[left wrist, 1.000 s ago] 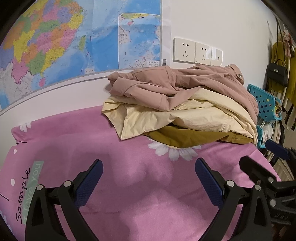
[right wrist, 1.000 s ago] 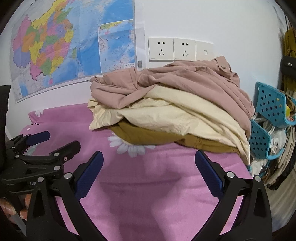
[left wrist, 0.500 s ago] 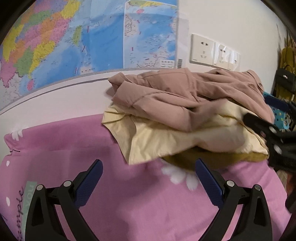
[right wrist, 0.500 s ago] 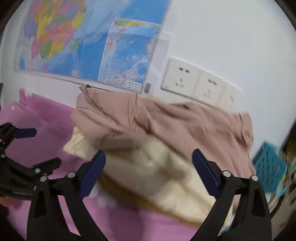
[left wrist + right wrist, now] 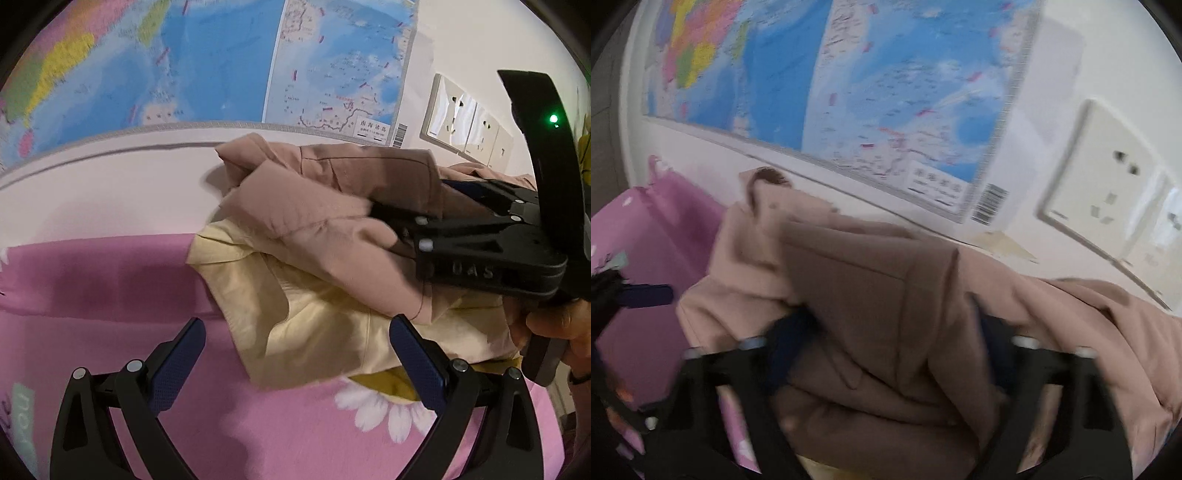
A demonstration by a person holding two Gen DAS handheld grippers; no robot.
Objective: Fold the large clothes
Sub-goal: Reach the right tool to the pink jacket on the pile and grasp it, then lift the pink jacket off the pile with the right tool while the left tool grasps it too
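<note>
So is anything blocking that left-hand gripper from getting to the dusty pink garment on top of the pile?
Nothing visible. The left gripper hangs open over the cream garment's edge; the dusty pink garment lies just beyond, already between the closing right gripper's fingers.

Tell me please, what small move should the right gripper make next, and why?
Probably finish closing on the pink jacket, then lift it. The right gripper has just been closing, with a fold of the jacket between its jaws; it lies atop the cream garment. The left gripper is open and empty.
</note>
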